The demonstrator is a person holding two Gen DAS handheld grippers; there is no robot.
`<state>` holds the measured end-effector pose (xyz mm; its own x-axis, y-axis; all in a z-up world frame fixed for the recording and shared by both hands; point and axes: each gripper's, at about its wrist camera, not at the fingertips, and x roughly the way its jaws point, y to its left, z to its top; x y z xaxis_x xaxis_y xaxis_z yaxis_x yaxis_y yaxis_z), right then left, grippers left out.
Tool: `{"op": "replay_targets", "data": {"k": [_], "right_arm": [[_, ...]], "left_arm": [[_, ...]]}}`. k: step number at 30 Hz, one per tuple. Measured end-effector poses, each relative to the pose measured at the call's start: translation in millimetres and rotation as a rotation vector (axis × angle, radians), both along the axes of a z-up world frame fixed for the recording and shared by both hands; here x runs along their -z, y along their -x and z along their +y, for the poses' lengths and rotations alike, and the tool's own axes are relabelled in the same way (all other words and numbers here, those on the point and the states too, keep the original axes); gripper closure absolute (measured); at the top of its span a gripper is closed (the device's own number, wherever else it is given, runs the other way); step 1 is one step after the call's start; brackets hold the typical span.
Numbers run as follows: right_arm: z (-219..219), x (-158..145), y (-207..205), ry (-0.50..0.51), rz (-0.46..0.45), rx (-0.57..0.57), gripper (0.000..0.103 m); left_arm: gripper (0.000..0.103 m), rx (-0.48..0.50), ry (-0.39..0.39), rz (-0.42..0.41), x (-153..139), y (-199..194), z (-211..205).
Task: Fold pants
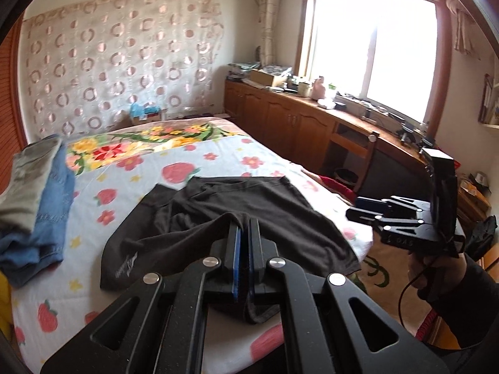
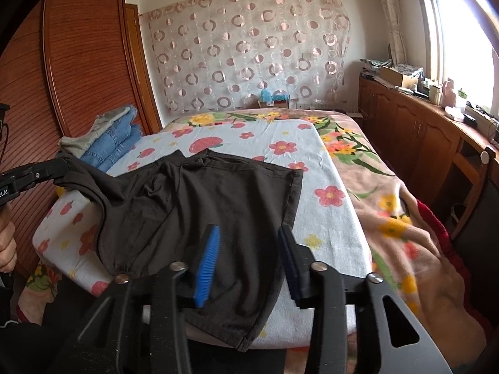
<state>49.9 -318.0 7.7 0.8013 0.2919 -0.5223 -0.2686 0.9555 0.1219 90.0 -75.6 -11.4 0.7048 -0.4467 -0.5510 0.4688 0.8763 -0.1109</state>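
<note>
Black cotton-looking pants (image 2: 199,205) lie partly spread on a flowered sheet (image 2: 324,218) over the bed, their long axis running from the near edge toward the far side, one end hanging off the near edge. The left gripper (image 1: 244,243) is clamped on a bunched fold at the near-left corner, lifting it off the sheet. The right gripper (image 2: 249,249) hovers with its fingers apart, straddling the near hem without touching it; it looks the nearer one for the hanging end. Only the right wrist view shows that overhang and the lifted corner's drape; only the left shows a small printed logo (image 1: 126,266) on the cloth. Folded jeans (image 2: 115,143) sit stacked well apart at the far left.
</note>
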Motion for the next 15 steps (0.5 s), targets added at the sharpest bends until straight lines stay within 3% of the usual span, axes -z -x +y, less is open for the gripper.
{"op": "replay_targets", "data": {"k": [6,12,15], "right_arm": [[1,4,1,0.003,0.000,0.009,0.061],[1,5,1,0.004,0.000,0.014,0.060],[1,6,-1,0.001,0.006,0.017,0.060]], "left_arm": [[0.099,0.044,-0.017,0.005,1,-4,-24],[0.099,0.003,-0.060,0.020,16,-10,-30],[0.090,-0.026,-0.064,0.035,22,-14,-24]]}}
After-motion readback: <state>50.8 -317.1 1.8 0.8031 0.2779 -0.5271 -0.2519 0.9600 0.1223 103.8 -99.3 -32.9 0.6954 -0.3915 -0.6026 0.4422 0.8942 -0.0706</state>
